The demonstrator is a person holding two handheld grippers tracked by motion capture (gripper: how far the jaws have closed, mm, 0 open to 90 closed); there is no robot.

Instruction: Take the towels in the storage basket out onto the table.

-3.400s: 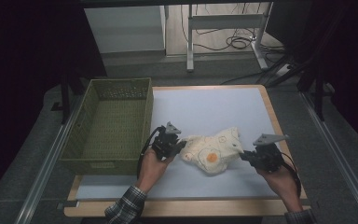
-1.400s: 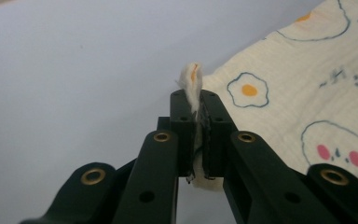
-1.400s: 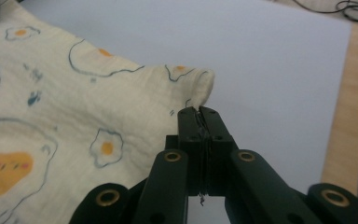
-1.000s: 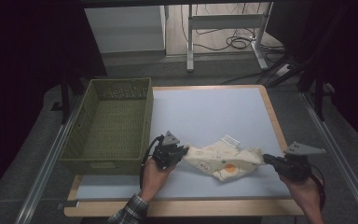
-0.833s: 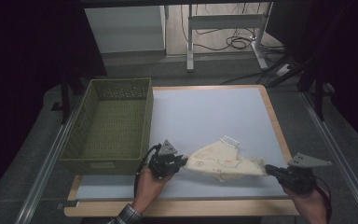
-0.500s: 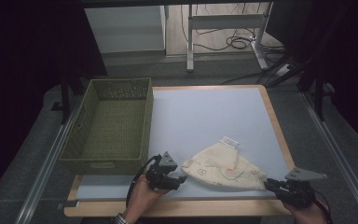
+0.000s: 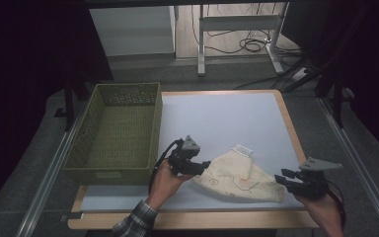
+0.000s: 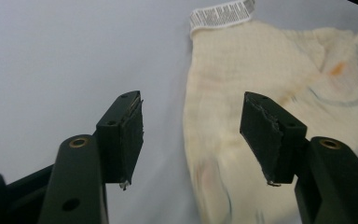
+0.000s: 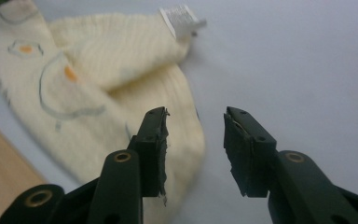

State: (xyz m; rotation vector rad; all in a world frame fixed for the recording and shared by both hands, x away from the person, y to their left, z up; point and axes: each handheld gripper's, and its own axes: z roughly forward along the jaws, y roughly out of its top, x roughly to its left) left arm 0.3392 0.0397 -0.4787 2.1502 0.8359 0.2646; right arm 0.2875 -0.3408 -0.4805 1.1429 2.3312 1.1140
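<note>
Item: one cream cloth [image 7: 242,177], waffle-textured, printed with fried-egg motifs in grey outline and orange. Location: near edge of the grey-blue mat [image 7: 217,118] on the table, lying between the two grippers, spread roughly flat with one fold across its upper part. Attached: a white care label [image 7: 242,149] at the far edge; it carries fine print, too small and blurred to read; no brand legible. Left gripper [image 7: 203,166]: at the cloth's left end, jaws apart and holding nothing; in the left gripper view its pads [image 8: 128,135] straddle the cloth's edge, one over bare mat, the other over fabric. Right gripper [image 7: 282,177]: at the cloth's right corner, jaws likewise parted and empty; in the right gripper view they sit just above the fabric's edge. Judgement on placement: the cloth appears laid out with each gripper at an opposite end, a position that suits either releasing after a spread or taking fresh holds on corners for a fold. Adjacent: a green woven basket [image 7: 116,131], empty, touching the mat's left side, probably the destination for the finished cloth. Beyond the table: desk legs and loose cables on the floor.
</note>
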